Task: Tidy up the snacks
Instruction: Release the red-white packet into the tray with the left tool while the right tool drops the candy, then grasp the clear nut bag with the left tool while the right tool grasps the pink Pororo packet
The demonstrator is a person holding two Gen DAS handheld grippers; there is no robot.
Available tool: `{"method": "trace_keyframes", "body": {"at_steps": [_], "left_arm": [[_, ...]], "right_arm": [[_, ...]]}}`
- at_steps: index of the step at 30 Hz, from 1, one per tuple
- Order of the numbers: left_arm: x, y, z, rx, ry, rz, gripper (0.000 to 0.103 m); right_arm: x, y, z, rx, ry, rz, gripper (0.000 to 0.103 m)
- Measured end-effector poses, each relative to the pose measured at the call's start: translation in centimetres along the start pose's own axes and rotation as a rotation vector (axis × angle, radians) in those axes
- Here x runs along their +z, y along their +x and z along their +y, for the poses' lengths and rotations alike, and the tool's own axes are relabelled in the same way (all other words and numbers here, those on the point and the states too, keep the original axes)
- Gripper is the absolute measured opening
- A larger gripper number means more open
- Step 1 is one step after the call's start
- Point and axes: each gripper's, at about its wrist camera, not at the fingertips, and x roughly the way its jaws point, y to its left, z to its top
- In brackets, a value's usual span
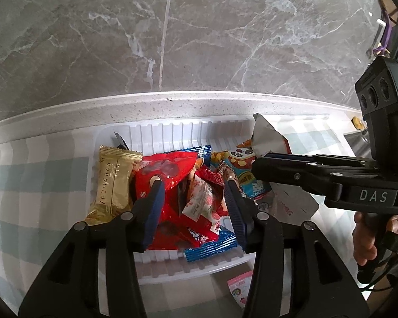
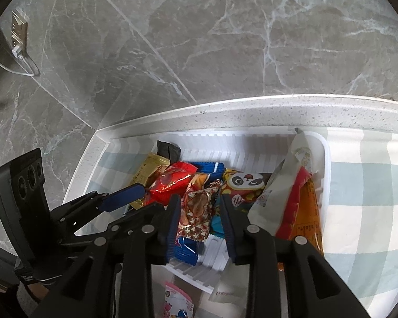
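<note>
A white ribbed tray (image 1: 172, 132) (image 2: 252, 148) on a checked cloth holds several snack packets. My left gripper (image 1: 192, 185) is open above a red packet (image 1: 169, 169), its fingers either side of it, not touching. A gold packet (image 1: 112, 182) lies at the tray's left. My right gripper (image 2: 199, 201) is open over a red-gold foil candy (image 2: 196, 212), beside a panda packet (image 2: 244, 185). In the left wrist view the right gripper (image 1: 260, 164) reaches in from the right beside a white-silver packet (image 1: 268, 137). A long white and red packet (image 2: 286, 193) leans on the tray's right wall.
A blue packet (image 1: 212, 249) lies at the tray's near edge. A small pink packet (image 1: 240, 288) (image 2: 177, 302) lies on the cloth in front of the tray. A speckled white counter ledge (image 1: 199, 106) and a grey marble wall stand behind. A wall socket with a cable (image 2: 18, 39) is far left.
</note>
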Motion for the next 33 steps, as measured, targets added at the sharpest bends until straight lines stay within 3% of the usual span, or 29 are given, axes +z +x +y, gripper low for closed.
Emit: {"method": "trace_keyframes", "body": {"at_steps": [17,33], "left_arm": [[-3.1,-4.8,-0.1,0.022,0.009,-0.027,0.048],[-10.3,-9.6,-0.5,0.008,0.038,0.003,0.053]], "right_arm": [[-3.0,-3.8,3.2,0.005,-0.076,-0.031,0.038],[-9.2,-5.1,4.5,-0.011,-0.079,0.022,0.043]]}}
